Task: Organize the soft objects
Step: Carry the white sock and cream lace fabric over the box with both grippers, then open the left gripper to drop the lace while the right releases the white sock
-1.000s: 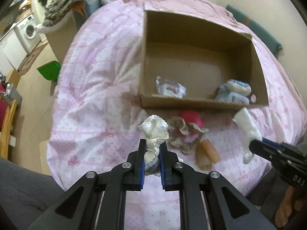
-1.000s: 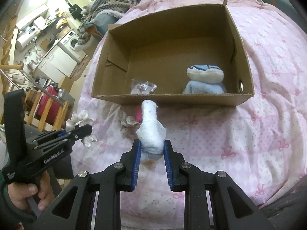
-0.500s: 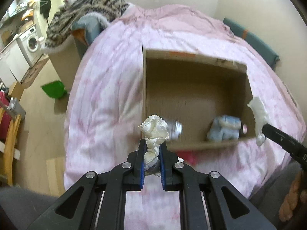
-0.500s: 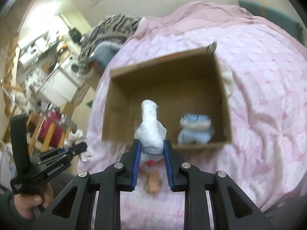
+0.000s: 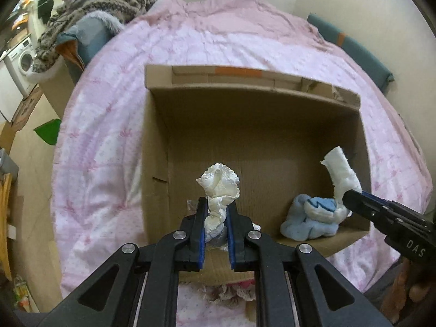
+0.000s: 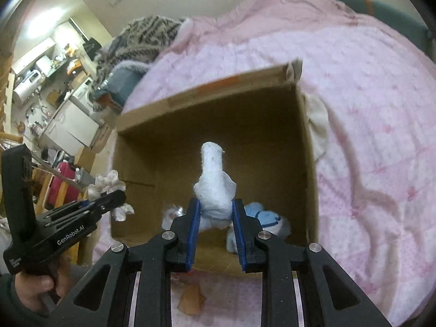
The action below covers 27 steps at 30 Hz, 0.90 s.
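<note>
Between left tool (image 5: pixel 215 212) pads: lace cloth (image 5: pixel 219 185).

Your right claw (image 6: pixel 215 212) is clamped on a white sock (image 6: pixel 214 182), whose narrow end sticks up past the blue pads. Beyond it sits an open cardboard box (image 6: pixel 308 147) on the bed's pink quilt (image 6: pixel 368 125). Low in the box, just right of your pads, lies a light blue soft toy (image 6: pixel 265 218); a small crinkled clear packet (image 6: pixel 171 212) lies to their left. At the left edge, your left claw (image 6: pixel 113 197) pinches a frilly cream cloth (image 6: pixel 107 181), level with the box's left wall. An orange item (image 6: pixel 192 298) lies on the quilt in front of the box. A striped blanket (image 6: pixel 141 38) is heaped at the bed's far end.
</note>
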Each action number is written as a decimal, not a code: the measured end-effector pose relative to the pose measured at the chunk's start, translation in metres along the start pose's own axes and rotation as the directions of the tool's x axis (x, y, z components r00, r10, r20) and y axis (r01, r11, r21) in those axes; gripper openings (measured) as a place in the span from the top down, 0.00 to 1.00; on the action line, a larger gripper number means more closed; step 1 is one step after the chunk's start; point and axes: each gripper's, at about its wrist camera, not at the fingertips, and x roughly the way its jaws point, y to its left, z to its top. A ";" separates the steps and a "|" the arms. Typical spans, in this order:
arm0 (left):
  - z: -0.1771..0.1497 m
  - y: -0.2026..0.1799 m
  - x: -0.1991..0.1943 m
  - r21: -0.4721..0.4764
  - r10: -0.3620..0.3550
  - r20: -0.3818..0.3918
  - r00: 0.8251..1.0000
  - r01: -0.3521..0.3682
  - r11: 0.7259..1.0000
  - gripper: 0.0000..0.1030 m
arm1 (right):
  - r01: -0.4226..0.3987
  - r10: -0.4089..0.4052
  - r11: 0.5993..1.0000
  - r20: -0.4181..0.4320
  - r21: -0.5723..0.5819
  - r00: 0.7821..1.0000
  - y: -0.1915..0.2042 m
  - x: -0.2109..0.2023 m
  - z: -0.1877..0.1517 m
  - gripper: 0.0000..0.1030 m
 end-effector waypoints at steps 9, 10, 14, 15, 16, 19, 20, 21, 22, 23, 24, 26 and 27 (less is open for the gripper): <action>-0.007 -0.003 0.027 -0.003 0.017 -0.048 0.999 -0.017 1.000 0.88 | -0.027 0.029 0.999 -0.102 0.021 0.994 0.000 0.035 -0.009 0.75; -0.008 -0.003 0.028 0.001 0.022 -0.049 0.999 -0.022 1.000 0.88 | -0.025 0.027 0.999 -0.104 0.022 0.994 0.000 0.036 -0.010 0.75; -0.008 -0.004 0.030 0.008 0.029 -0.051 0.998 -0.029 1.000 0.88 | -0.026 0.028 0.999 -0.106 0.023 0.994 -0.002 0.038 -0.010 0.75; -0.007 -0.004 0.030 0.007 0.032 -0.052 0.998 -0.032 0.999 0.88 | -0.026 0.028 0.999 -0.103 0.024 0.994 -0.001 0.038 -0.010 0.75; -0.007 -0.004 0.029 0.006 0.035 -0.050 0.998 -0.035 0.999 0.88 | -0.026 0.029 0.999 -0.100 0.025 0.995 -0.001 0.037 -0.010 0.75; -0.006 -0.008 0.029 0.029 0.052 -0.048 0.998 -0.051 0.998 0.84 | -0.051 0.055 0.998 -0.095 0.038 0.994 -0.004 0.034 -0.009 0.75; -0.006 -0.009 0.028 0.034 0.056 -0.046 0.997 -0.055 0.998 0.84 | -0.052 0.055 0.998 -0.092 0.032 0.994 -0.003 0.032 -0.009 0.75; -0.005 -0.009 0.028 0.036 0.061 -0.045 0.997 -0.059 0.998 0.84 | -0.049 0.051 0.998 -0.090 0.024 0.995 -0.002 0.031 -0.008 0.75; -0.005 -0.009 0.027 0.034 0.062 -0.044 0.997 -0.060 0.998 0.83 | -0.051 0.053 0.998 -0.088 0.020 0.995 -0.002 0.030 -0.007 0.75; -0.004 -0.009 0.026 0.033 0.060 -0.044 0.997 -0.058 0.998 0.82 | -0.056 0.058 0.998 -0.086 0.024 0.995 -0.002 0.029 -0.006 0.75; -0.004 -0.009 0.024 0.038 0.060 -0.044 0.997 -0.058 0.998 0.79 | -0.060 0.063 0.998 -0.085 0.032 0.994 -0.003 0.029 -0.006 0.75; -0.003 -0.010 0.022 0.047 0.066 -0.038 0.997 -0.065 0.997 0.77 | -0.068 0.072 0.997 -0.087 0.042 0.994 -0.003 0.027 -0.006 0.75; -0.002 -0.010 0.020 0.051 0.071 -0.032 0.997 -0.069 0.996 0.74 | -0.067 0.071 0.997 -0.087 0.040 0.994 -0.004 0.026 -0.007 0.75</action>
